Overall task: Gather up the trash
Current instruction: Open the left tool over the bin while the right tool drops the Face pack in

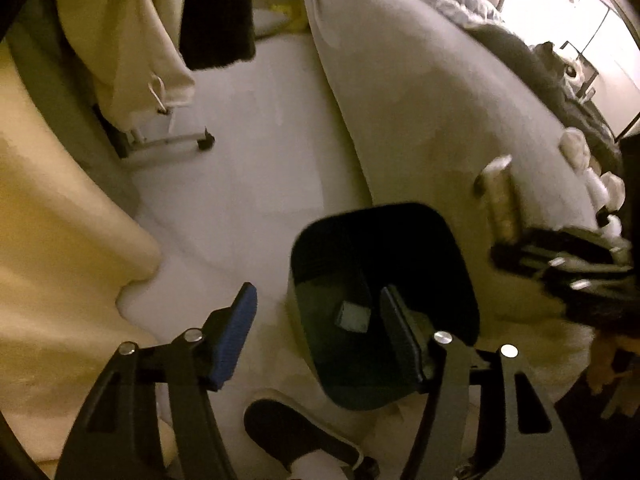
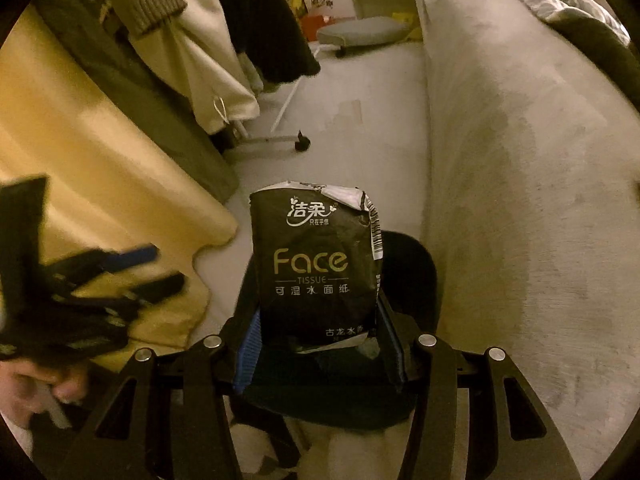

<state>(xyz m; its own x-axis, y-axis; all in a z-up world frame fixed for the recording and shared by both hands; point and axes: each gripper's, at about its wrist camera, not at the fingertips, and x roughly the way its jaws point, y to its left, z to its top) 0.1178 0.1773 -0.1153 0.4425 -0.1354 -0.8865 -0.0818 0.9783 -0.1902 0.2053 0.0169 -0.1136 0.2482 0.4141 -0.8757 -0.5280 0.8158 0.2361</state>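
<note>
My right gripper (image 2: 320,356) is shut on a black tissue packet (image 2: 316,264) marked "Face TISSUE" and holds it upright above a black trash bin (image 2: 416,268) on the floor. In the left wrist view the same bin (image 1: 384,240) stands beside the bed, with a small grey scrap (image 1: 353,317) at its bottom. My left gripper (image 1: 320,320) is open and empty, hovering over the bin's left rim. The right gripper shows blurred at the right edge of that view (image 1: 568,264), holding the packet (image 1: 500,200). The left gripper shows blurred at the left of the right wrist view (image 2: 120,272).
A grey bed (image 1: 432,92) with crumpled bedding runs along the right. A yellow blanket (image 1: 60,240) hangs at the left. Clothes hang on a wheeled rack (image 1: 168,140) behind. A black shoe (image 1: 288,432) is on the pale floor (image 1: 256,168). A low grey cushion (image 2: 360,34) lies far back.
</note>
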